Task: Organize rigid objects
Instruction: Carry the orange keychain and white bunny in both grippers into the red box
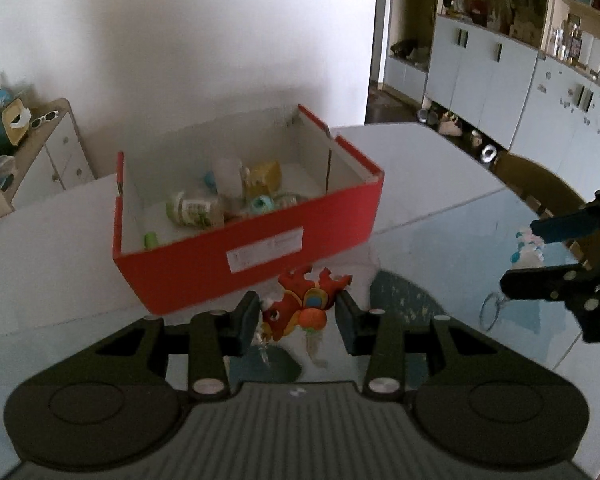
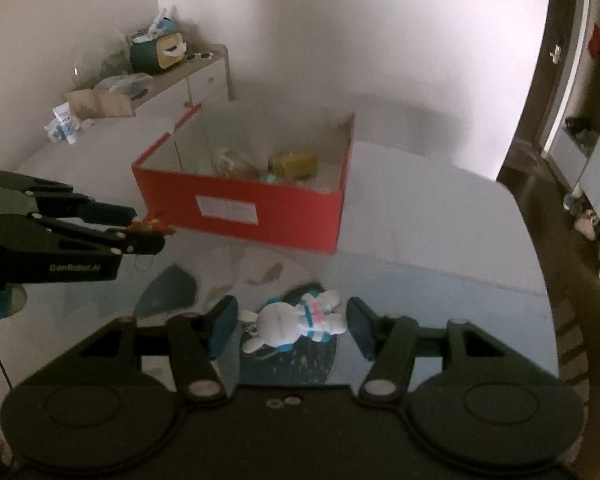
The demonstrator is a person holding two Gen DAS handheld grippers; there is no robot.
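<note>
A red cardboard box (image 1: 260,256) stands on the table with several small items inside, among them a yellow toy (image 1: 262,178) and a small jar (image 1: 194,210); it also shows in the right wrist view (image 2: 260,210). My left gripper (image 1: 298,318) is shut on a red and orange fish toy (image 1: 300,308), held above the table just before the box's front wall. My right gripper (image 2: 290,326) is open around a white and blue rabbit figure (image 2: 296,322) lying on the glass tabletop; the pads stand apart from it.
The glass tabletop (image 1: 440,236) has its right edge beside a wooden chair (image 1: 540,184). A low cabinet (image 2: 180,80) with clutter stands at the wall on the left. Cupboards (image 1: 500,64) line the far right.
</note>
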